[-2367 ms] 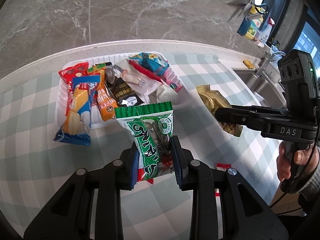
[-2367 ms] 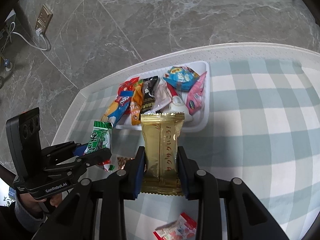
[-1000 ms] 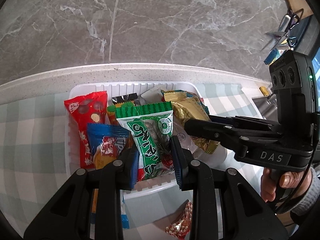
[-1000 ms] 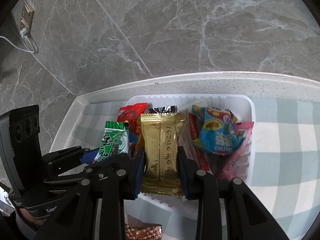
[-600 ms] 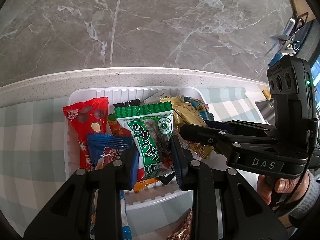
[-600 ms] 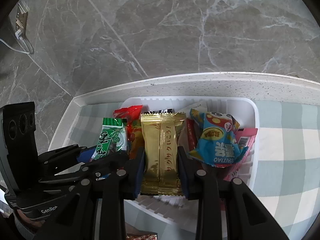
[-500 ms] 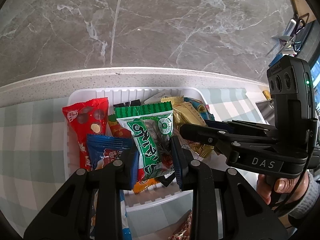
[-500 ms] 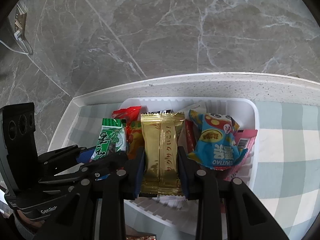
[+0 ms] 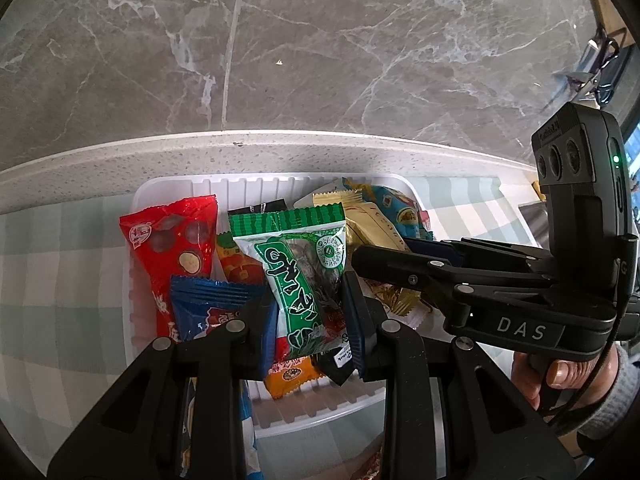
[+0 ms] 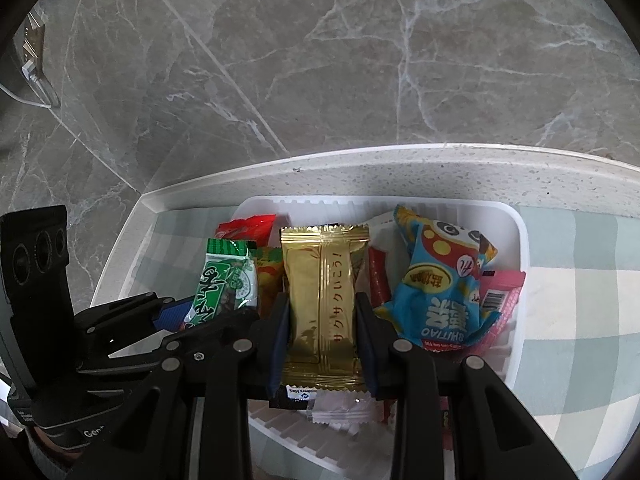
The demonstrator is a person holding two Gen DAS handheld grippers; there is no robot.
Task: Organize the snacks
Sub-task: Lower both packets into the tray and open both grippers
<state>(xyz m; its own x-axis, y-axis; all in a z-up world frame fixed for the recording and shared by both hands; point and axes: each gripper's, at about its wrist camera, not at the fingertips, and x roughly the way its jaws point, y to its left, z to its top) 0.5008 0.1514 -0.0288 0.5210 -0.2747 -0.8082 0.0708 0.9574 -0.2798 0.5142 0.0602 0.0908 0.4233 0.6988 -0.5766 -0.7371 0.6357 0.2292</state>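
Observation:
My left gripper (image 9: 310,312) is shut on a green snack packet (image 9: 304,264) and holds it over the white ribbed tray (image 9: 256,186). My right gripper (image 10: 322,334) is shut on a gold snack packet (image 10: 322,300) and holds it over the same tray (image 10: 516,224). The green packet also shows in the right wrist view (image 10: 226,276), and the gold packet in the left wrist view (image 9: 368,224). The right gripper's body (image 9: 500,292) sits just right of the left one. The tray holds several packets, among them a red one (image 9: 172,240) and a blue panda one (image 10: 440,292).
The tray lies on a green and white checked cloth (image 10: 580,320) next to the speckled white counter edge (image 9: 280,152). Grey marble wall (image 9: 320,40) rises behind. A snack packet (image 9: 372,464) lies on the cloth in front of the tray. A wall socket (image 10: 34,60) is at far left.
Both grippers have moved from the cloth forward over the tray with their packets still held. In the last half second they edged slightly closer and lower.

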